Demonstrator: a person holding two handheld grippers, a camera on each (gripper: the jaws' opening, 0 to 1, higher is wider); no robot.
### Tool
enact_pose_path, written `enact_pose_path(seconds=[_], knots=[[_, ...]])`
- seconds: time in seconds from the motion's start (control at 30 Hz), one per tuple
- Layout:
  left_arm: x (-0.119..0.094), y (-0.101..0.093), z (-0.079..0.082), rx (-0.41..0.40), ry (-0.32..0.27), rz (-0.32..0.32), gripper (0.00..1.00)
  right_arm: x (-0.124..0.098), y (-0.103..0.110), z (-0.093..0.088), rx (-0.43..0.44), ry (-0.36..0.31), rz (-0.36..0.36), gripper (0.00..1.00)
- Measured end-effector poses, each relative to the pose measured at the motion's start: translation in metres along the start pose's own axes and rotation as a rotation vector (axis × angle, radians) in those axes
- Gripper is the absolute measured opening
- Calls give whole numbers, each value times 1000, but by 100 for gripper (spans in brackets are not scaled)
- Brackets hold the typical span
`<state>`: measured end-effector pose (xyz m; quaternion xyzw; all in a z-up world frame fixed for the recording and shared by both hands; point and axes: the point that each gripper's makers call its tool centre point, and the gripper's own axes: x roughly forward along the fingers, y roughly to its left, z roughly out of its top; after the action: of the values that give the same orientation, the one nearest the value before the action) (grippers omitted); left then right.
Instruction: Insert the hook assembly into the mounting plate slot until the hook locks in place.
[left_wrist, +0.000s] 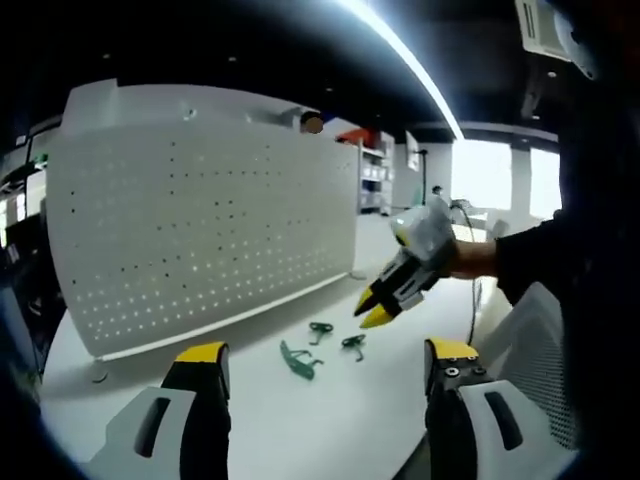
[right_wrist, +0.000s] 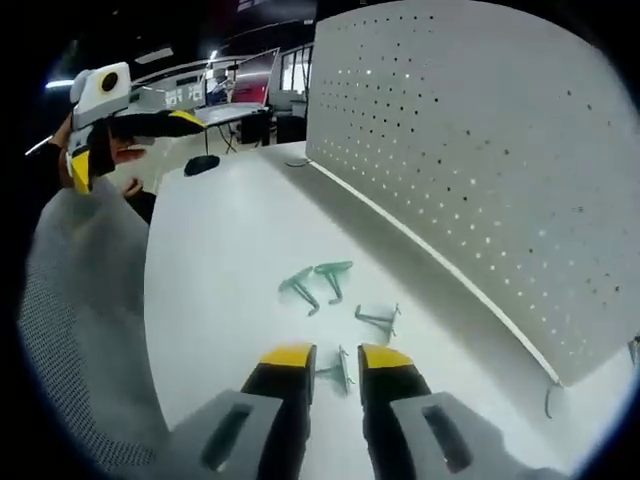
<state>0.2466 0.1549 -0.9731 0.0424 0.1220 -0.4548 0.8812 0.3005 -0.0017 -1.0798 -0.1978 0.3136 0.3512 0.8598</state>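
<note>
Several small green hooks lie loose on the white table (left_wrist: 330, 430) in front of an upright white pegboard (left_wrist: 200, 230): a pair (left_wrist: 300, 360) and two singles (left_wrist: 320, 328) (left_wrist: 353, 343). My left gripper (left_wrist: 328, 352) hangs wide open over the near edge, holding nothing. My right gripper (left_wrist: 375, 310), in a person's hand, hovers just above the hooks. In the right gripper view its jaws (right_wrist: 338, 358) stand a narrow gap apart, and through the gap one hook (right_wrist: 338, 372) shows on the table. Other hooks (right_wrist: 300, 290) (right_wrist: 333, 272) (right_wrist: 380, 320) lie beyond, beside the pegboard (right_wrist: 480, 160). My left gripper (right_wrist: 130, 145) is raised far left.
A grey mesh chair back (right_wrist: 80, 330) (left_wrist: 545, 350) stands at the table's near edge. A dark round object (right_wrist: 200, 165) sits at the table's far end. A small wire hook (right_wrist: 550, 400) hangs at the pegboard's lower corner. Shelves and desks fill the room behind.
</note>
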Motion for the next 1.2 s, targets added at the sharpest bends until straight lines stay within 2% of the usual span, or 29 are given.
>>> enact_pose_path(seconds=[0.17,0.5,0.83,1.0,1.2], knots=[[-1,1,1,3,-2,4,81,13,1,-9,-13,47,24,10],[-2,5,2,1,-9,18,81,29,2,-17,-87,124,27,5],[-4,5,5,2,-22,19,81,35,-1,-18,-129,170,32,2],[-5,7,7,3,-33,25,80,39,-1,-23,-171,213,29,2],[-7,7,10,4,-45,30,80,39,-1,-23,-187,225,28,1]])
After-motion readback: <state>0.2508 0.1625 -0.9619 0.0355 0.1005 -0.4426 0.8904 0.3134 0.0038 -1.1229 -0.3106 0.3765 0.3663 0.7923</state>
